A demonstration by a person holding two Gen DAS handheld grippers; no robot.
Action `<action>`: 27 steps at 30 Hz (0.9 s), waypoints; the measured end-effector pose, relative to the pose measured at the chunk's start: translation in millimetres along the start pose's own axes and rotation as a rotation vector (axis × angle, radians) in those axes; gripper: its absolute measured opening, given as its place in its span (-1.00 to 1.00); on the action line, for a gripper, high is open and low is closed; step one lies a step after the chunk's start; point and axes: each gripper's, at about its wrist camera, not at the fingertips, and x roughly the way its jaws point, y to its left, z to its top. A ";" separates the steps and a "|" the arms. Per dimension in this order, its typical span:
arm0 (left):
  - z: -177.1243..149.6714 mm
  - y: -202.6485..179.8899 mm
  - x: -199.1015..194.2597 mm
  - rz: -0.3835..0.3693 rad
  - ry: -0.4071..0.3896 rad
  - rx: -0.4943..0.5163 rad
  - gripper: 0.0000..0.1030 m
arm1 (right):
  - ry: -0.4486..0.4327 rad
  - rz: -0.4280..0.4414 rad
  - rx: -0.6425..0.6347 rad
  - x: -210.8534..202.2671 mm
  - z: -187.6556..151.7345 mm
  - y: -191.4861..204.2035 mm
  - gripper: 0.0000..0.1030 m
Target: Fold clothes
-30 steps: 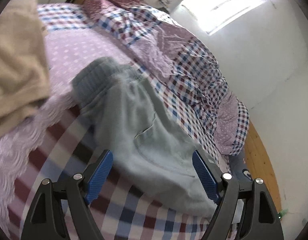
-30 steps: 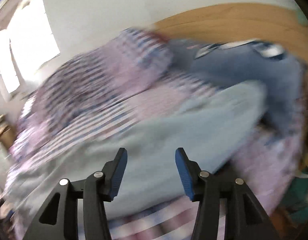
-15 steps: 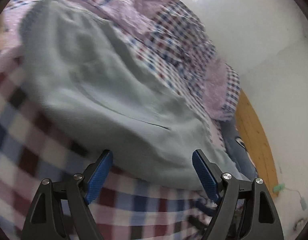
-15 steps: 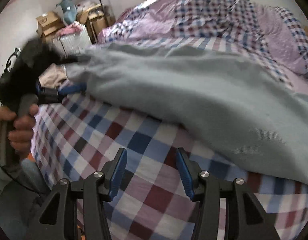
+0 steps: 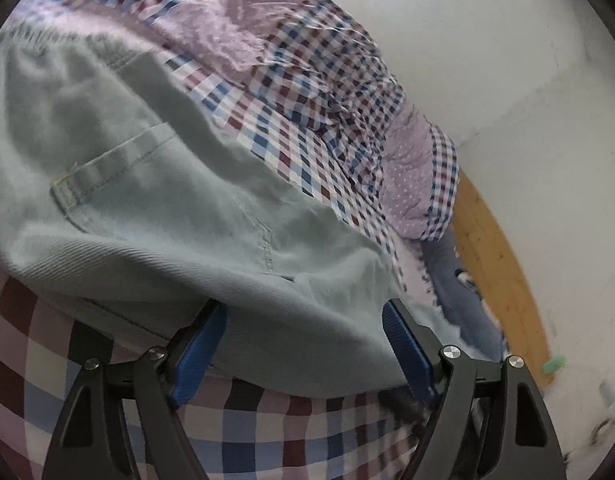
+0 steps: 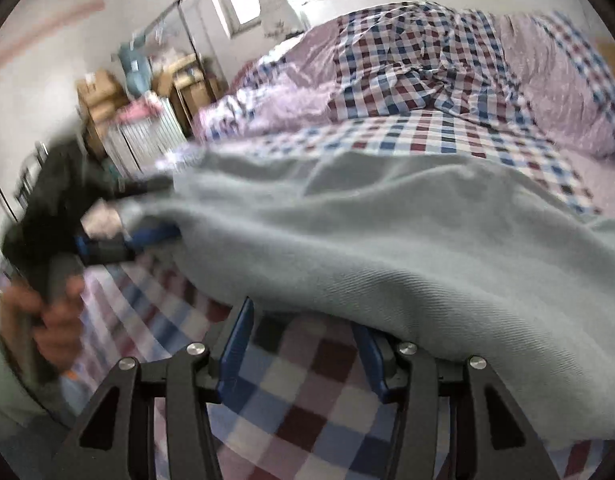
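Compared with a second ago both grippers have dropped in close to the near hem of the grey pants (image 5: pixel 155 184), which lie spread across the checked bed (image 6: pixel 315 396): the left gripper (image 5: pixel 303 344) is spread wide with the hem bunched between its pads but not pinched, and the right gripper (image 6: pixel 303 344) sits half open at the edge, nothing gripped that I can see. Looks to me like they're lining up to grab the hem for the first fold. No brand, label or writing readable anywhere.
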 end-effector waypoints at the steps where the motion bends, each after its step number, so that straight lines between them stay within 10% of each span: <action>1: -1.6 -4.0 1.2 -0.004 0.007 0.018 0.62 | -0.015 0.039 0.043 -2.2 3.7 -6.2 0.04; 9: -28.7 -61.0 19.6 0.033 0.090 0.319 0.62 | -0.072 0.272 0.390 9.6 26.8 -56.7 0.04; 13: -41.5 -72.0 35.0 0.186 0.096 0.454 0.61 | -0.071 0.284 0.424 15.4 32.2 -64.1 0.05; 22: -15.9 -43.4 40.0 0.347 0.005 0.399 -0.89 | 0.002 0.309 0.387 -3.3 37.1 -67.2 0.16; 27: -10.5 -36.6 39.5 0.344 -0.008 0.373 -0.96 | 0.033 0.266 0.383 -27.2 30.1 -81.0 0.21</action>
